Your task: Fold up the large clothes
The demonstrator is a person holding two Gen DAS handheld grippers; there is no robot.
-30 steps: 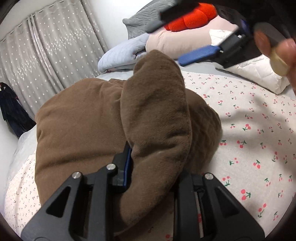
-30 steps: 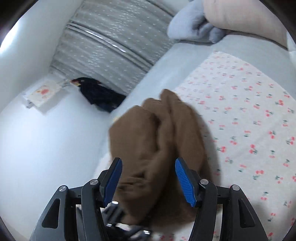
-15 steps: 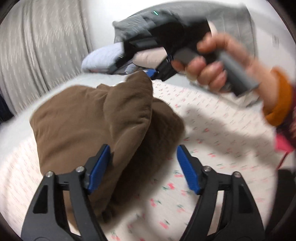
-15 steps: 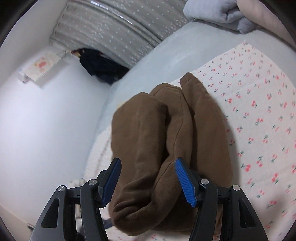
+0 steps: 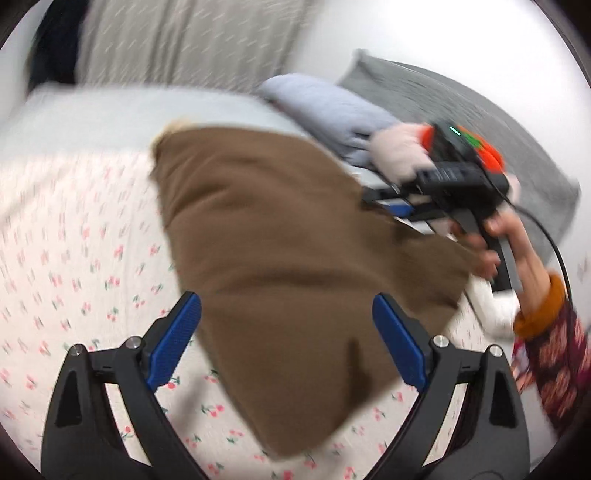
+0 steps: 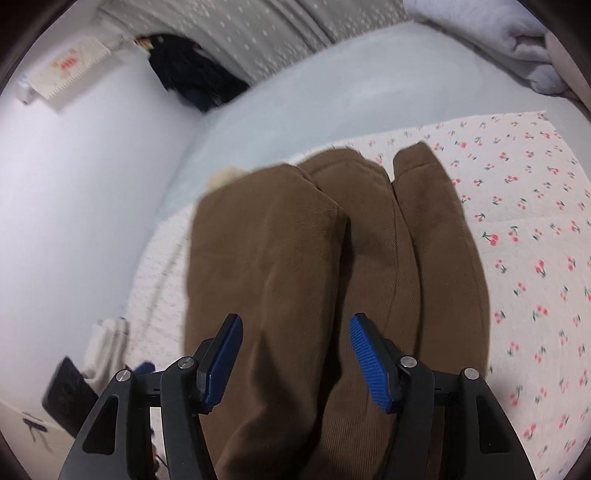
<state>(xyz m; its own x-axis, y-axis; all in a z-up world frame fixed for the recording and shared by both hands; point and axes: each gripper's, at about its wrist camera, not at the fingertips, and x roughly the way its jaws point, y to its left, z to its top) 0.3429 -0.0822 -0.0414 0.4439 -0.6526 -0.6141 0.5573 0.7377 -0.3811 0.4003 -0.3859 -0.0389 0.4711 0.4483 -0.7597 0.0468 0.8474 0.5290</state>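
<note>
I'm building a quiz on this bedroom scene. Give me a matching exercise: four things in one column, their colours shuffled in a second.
Things:
1. folded garment
2. gripper pads
3. curtain
4. sleeve cuff

Colours:
A. blue
B. grey with pale specks
C. brown
D. orange

Pairs: 1-C, 2-A, 3-B, 4-D

We see a cherry-print sheet (image 6: 524,236) on the bed, grey dotted curtains (image 6: 280,33) behind, a pale blue blanket (image 5: 325,107), and dark clothing (image 6: 192,74) by the wall.
</note>
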